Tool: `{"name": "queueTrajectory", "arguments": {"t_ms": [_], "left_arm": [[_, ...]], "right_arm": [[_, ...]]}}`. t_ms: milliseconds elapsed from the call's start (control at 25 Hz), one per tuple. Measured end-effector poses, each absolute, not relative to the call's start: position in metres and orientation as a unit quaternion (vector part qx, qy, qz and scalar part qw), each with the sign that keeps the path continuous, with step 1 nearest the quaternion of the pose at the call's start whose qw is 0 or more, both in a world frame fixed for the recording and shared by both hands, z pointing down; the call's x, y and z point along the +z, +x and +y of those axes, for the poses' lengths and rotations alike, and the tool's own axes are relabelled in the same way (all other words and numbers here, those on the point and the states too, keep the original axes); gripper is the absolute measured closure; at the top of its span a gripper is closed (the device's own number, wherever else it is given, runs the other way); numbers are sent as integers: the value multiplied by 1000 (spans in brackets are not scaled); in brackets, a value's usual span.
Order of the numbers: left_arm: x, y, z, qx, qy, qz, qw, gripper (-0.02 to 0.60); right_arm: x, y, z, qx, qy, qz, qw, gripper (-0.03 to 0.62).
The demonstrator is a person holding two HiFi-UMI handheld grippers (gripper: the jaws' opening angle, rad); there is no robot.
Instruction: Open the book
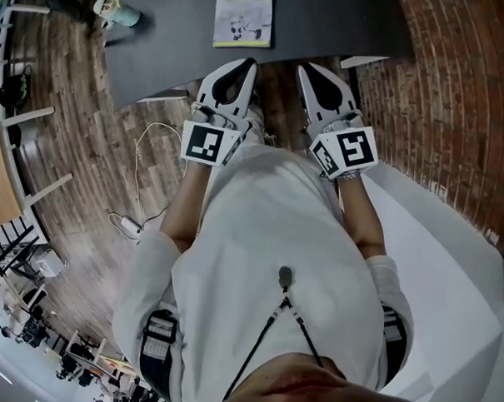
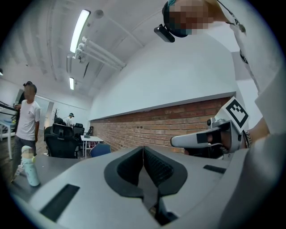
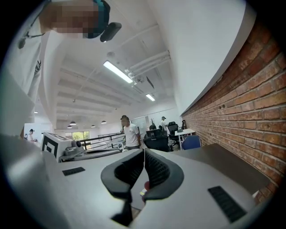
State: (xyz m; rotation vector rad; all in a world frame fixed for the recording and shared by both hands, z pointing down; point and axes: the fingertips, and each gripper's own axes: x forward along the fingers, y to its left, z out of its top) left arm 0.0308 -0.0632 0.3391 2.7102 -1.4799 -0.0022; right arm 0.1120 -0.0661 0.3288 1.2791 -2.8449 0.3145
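Now the thin book with the pale green-and-white cover is seen lying shut on the dark grey table. The white-and-black left gripper and right gripper are held short of it, untouching, jaws pressed together and nothing gripped.

Bottle on tbl; cable on flr.

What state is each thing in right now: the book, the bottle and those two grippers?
book: closed, lying flat on the table.
bottle: standing upright.
left gripper: shut, empty.
right gripper: shut, empty.
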Motion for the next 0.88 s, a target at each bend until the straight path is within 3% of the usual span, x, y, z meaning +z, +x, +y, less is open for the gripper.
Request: {"name": "queueTrajectory", "arguments": {"t_ms": [880], "left_arm": [[483,7,-200,102,882,-443,127,557]], "right_arm": [[353,74,-200,115,441,-889,43,556]]}}
